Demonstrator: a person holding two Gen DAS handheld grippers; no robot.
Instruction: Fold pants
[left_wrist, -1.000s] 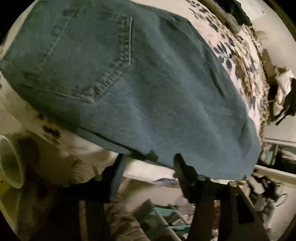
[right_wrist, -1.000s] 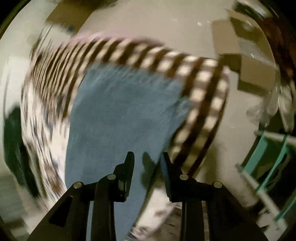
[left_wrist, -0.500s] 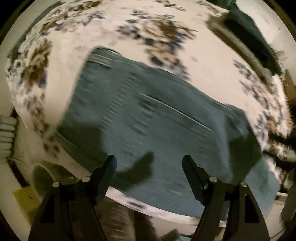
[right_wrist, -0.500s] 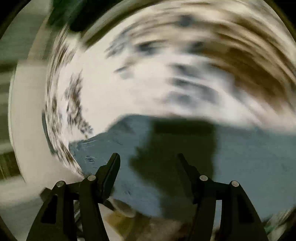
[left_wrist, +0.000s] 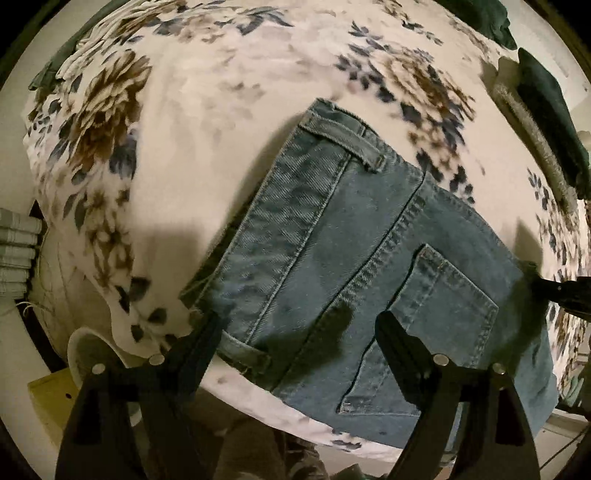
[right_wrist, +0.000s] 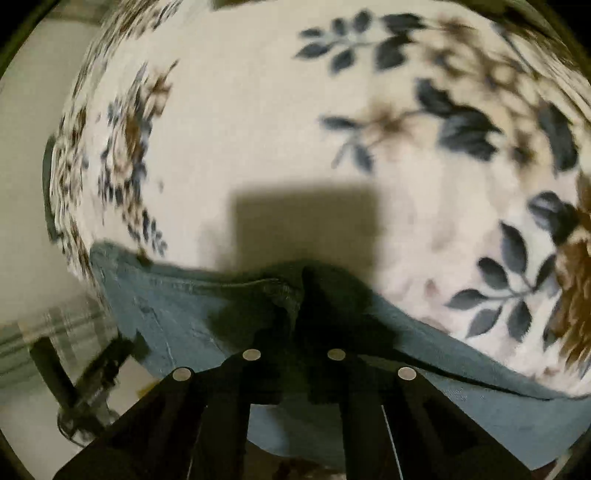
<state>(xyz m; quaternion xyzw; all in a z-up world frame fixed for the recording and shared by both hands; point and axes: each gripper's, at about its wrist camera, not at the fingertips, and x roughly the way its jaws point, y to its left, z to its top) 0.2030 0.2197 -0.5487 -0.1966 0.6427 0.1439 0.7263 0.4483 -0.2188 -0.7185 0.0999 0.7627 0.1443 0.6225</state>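
Blue denim jeans (left_wrist: 354, 258) lie flat on a bed covered w/ a cream blanket printed w/ brown flowers and dark blue leaves (left_wrist: 207, 122). In the left wrist view the waistband end points away from the camera, w/ a belt loop (left_wrist: 347, 146) near the top edge and a stitched back pocket (left_wrist: 436, 321) nearer the camera. The jeans run along the near edge of the bed.

The left gripper (left_wrist: 299, 336) hovers over the waistband area; its jaws stand wide apart and hold nothing, their shadow falling on the denim.

The right gripper (right_wrist: 295, 317) sits at the far edge of the jeans (right_wrist: 192, 310). Its jaws are drawn close together on a raised, bunched ridge of denim, though deep shadow there makes the pinch itself hard to confirm. Fabric spreads to both sides of the jaws, w/ blanket (right_wrist: 280, 140) beyond.

Dark green folded cloth (left_wrist: 550, 110) rests at the bed's far right corner in the left wrist view.
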